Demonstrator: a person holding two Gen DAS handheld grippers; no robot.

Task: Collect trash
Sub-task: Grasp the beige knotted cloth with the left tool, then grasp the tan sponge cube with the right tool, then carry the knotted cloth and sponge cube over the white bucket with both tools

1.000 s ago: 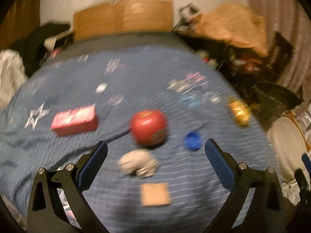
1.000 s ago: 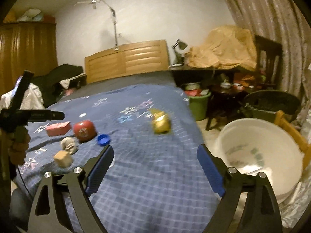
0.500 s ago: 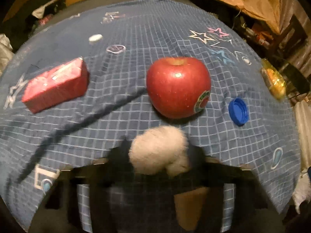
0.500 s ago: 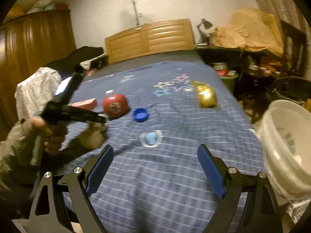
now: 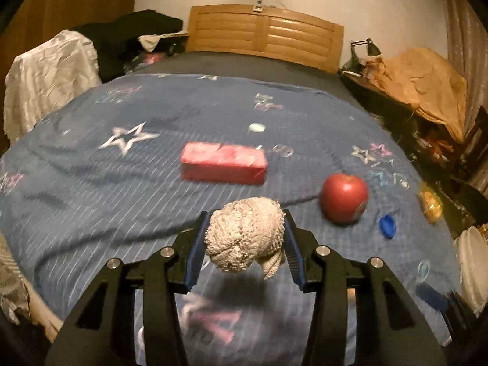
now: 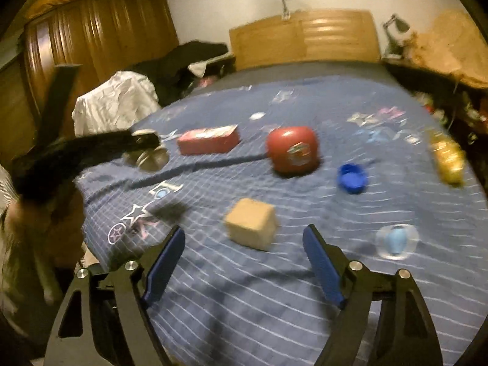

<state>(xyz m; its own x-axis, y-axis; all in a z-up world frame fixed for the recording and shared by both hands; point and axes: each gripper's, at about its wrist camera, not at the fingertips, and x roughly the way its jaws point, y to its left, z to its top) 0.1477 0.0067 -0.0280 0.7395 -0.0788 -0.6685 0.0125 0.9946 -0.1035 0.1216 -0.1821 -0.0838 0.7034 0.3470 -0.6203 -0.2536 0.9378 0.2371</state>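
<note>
My left gripper point(image 5: 244, 241) is shut on a crumpled cream knitted wad point(image 5: 245, 235) and holds it above the blue bedspread point(image 5: 91, 189). In the right wrist view the left gripper point(image 6: 143, 149) shows at the left with the wad point(image 6: 151, 157), blurred. My right gripper point(image 6: 244, 256) is open and empty, just short of a tan cube point(image 6: 251, 227). A red apple point(image 5: 344, 198) point(image 6: 292, 149), a red box point(image 5: 222, 166) point(image 6: 209, 138), a blue bottle cap point(image 5: 387, 225) point(image 6: 352, 178) and a yellow wrapper point(image 5: 430, 202) point(image 6: 448, 160) lie on the bed.
A clear lid with a blue centre point(image 6: 396, 241) lies at the right of the cube. A white basin point(image 5: 472, 268) stands off the bed's right edge. A wooden headboard point(image 5: 265, 35) is at the far end, with clothes piled at the left point(image 5: 48, 73).
My left gripper closed on the knitted wad and lifted it off the bed. My right gripper swung left and closer to the tan cube, still open.
</note>
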